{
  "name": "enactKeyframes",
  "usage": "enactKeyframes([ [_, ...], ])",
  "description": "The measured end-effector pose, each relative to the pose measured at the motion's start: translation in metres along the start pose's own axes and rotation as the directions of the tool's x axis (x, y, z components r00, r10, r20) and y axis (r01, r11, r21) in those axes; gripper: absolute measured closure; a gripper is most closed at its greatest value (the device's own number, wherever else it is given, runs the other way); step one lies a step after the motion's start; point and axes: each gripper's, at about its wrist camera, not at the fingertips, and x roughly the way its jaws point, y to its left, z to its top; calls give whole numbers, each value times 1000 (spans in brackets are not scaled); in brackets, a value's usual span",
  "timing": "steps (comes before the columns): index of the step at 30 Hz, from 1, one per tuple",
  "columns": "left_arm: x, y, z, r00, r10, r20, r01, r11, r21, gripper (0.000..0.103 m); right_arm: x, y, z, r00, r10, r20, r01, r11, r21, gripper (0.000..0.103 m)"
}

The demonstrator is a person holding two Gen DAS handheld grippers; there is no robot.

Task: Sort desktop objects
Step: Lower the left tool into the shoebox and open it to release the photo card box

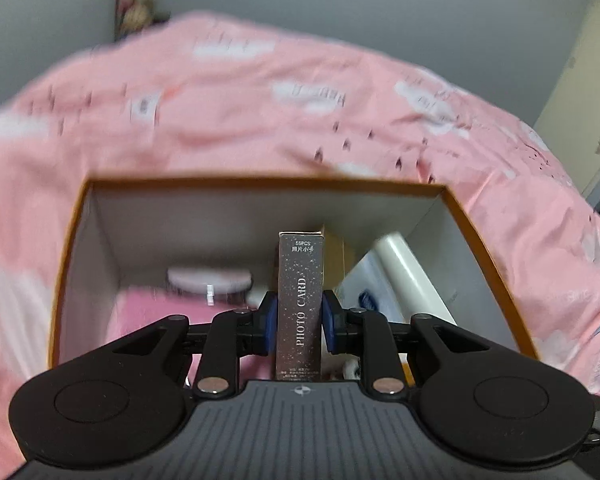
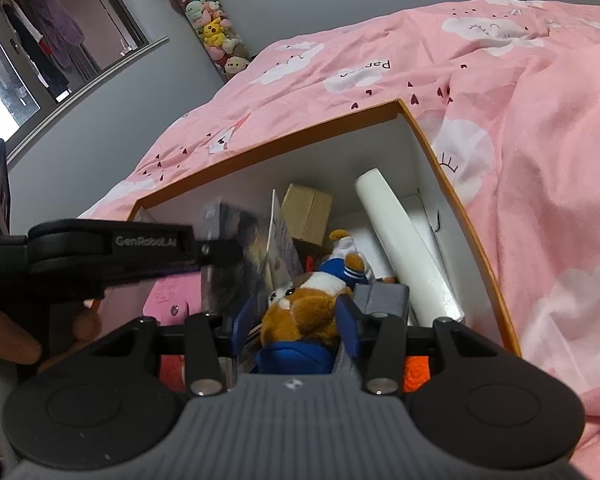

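My left gripper (image 1: pixel 299 322) is shut on a dark speckled photo card box (image 1: pixel 300 300) and holds it upright over the orange-rimmed storage box (image 1: pixel 260 184). The same card box (image 2: pixel 228 256) and left gripper show blurred at the left of the right wrist view. My right gripper (image 2: pixel 296 316) is shut on a brown and white plush toy (image 2: pixel 304 308) in blue clothes, low inside the storage box (image 2: pixel 452 184).
Inside the storage box lie a white paper roll (image 2: pixel 400 240), a brown carton (image 2: pixel 308 212), a grey block (image 2: pixel 384 296), a pink item (image 1: pixel 160 316) and a white round lid (image 1: pixel 208 278). The box rests on a pink cloud-print bedspread (image 2: pixel 540 140). Plush toys (image 2: pixel 216 32) hang on the wall.
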Motion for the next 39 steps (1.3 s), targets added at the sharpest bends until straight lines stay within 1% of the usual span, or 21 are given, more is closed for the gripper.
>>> enactKeyframes([
  [5,7,4,-7,997,-9,-79,8,1000,-12,77,-2,0,-1,1000,2,1,-2,1000,-3,54],
  [7,3,4,-10,995,-9,-99,9,1000,-2,77,-3,0,-1,1000,2,3,-2,1000,-1,54],
  [9,-2,6,-10,993,-12,-120,11,1000,-11,77,-3,-1,-1,1000,2,1,-2,1000,3,54],
  [12,-4,11,-7,979,-35,-199,29,999,-36,77,-2,-1,-2,1000,-2,-1,2,1000,2,54],
  [13,-3,12,-7,976,-42,-214,34,999,-38,77,-2,-1,-2,1000,-1,0,1,1000,1,54],
  [17,-3,14,-12,978,-51,-203,43,998,-45,77,-3,-1,-1,1000,1,0,-1,1000,3,54],
  [19,-2,15,-14,983,-55,-177,45,997,-57,78,-3,-1,-1,1000,1,0,-1,1000,3,54],
  [22,4,8,-19,992,-28,-125,28,1000,2,78,-5,0,-2,1000,0,4,0,1000,-1,54],
  [24,8,4,-21,994,-13,-110,17,999,32,78,-6,1,-2,1000,1,6,-1,1000,-1,54],
  [27,14,2,-23,992,4,-124,2,999,48,78,-7,2,-2,1000,1,8,-1,1000,-4,53],
  [30,15,4,-23,990,-6,-139,12,999,44,77,-8,2,-3,1000,0,6,0,1000,-6,53],
  [34,12,10,-22,986,-38,-164,42,999,20,77,-8,5,-4,1000,-9,3,9,1000,-22,51],
  [39,2,9,-24,983,-31,-180,39,998,42,78,-9,9,-6,1000,-25,7,25,998,-50,49],
])
